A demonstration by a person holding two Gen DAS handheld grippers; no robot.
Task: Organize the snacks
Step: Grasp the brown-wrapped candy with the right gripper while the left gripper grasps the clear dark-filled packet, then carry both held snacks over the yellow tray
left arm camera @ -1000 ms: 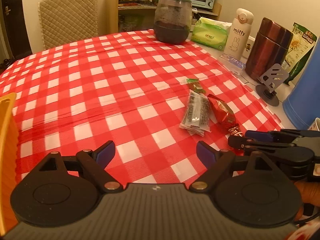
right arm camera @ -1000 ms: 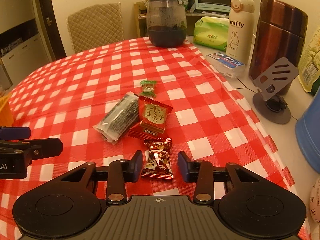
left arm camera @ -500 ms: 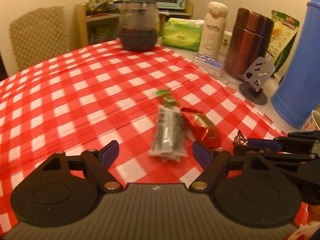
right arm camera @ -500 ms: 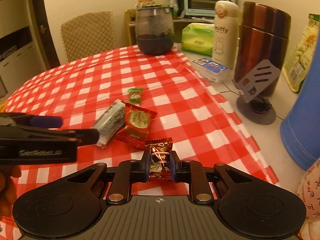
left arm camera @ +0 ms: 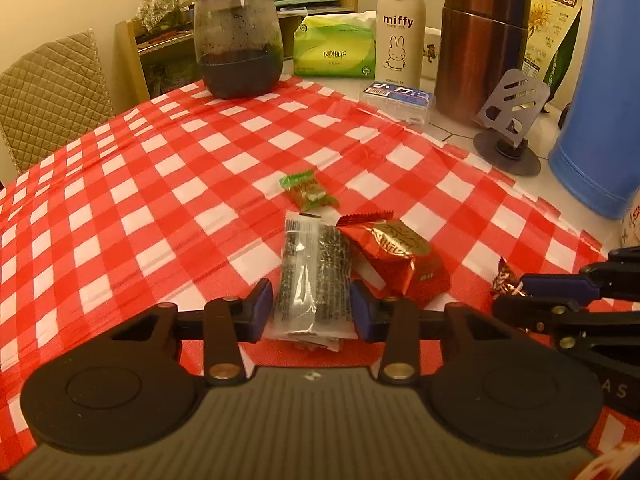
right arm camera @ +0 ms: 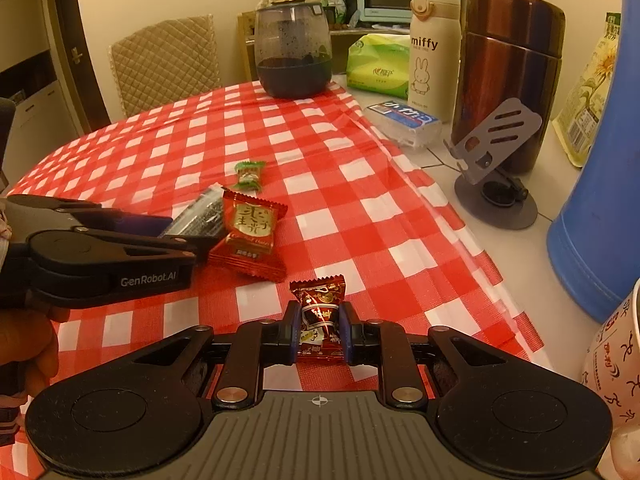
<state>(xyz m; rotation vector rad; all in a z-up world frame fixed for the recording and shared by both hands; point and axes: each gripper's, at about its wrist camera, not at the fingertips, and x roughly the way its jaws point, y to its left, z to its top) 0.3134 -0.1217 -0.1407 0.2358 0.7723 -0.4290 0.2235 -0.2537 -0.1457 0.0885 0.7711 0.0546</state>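
On the red checked tablecloth [left arm camera: 160, 200] lie a clear packet of dark seaweed snack [left arm camera: 314, 280], a red and gold packet [left arm camera: 400, 256] to its right and a small green candy [left arm camera: 308, 192] beyond. My left gripper [left arm camera: 312, 310] has its pads against both sides of the seaweed packet's near end. My right gripper [right arm camera: 319, 332] is shut on a dark red candy [right arm camera: 320, 312] and holds it just above the cloth. In the right wrist view the seaweed packet [right arm camera: 200, 216], red packet [right arm camera: 252, 228] and green candy [right arm camera: 249, 174] lie ahead to the left.
Along the table's far and right side stand a dark glass jar [left arm camera: 238, 40], a green tissue pack [left arm camera: 334, 52], a white miffy bottle [left arm camera: 400, 24], a brown flask [left arm camera: 480, 40], a grey phone stand [left arm camera: 508, 124] and a blue jug [left arm camera: 600, 100]. A chair [left arm camera: 52, 100] stands behind.
My left gripper moved forward over the seaweed packet and narrowed around it. My right gripper closed on the dark red candy and lifted it slightly.
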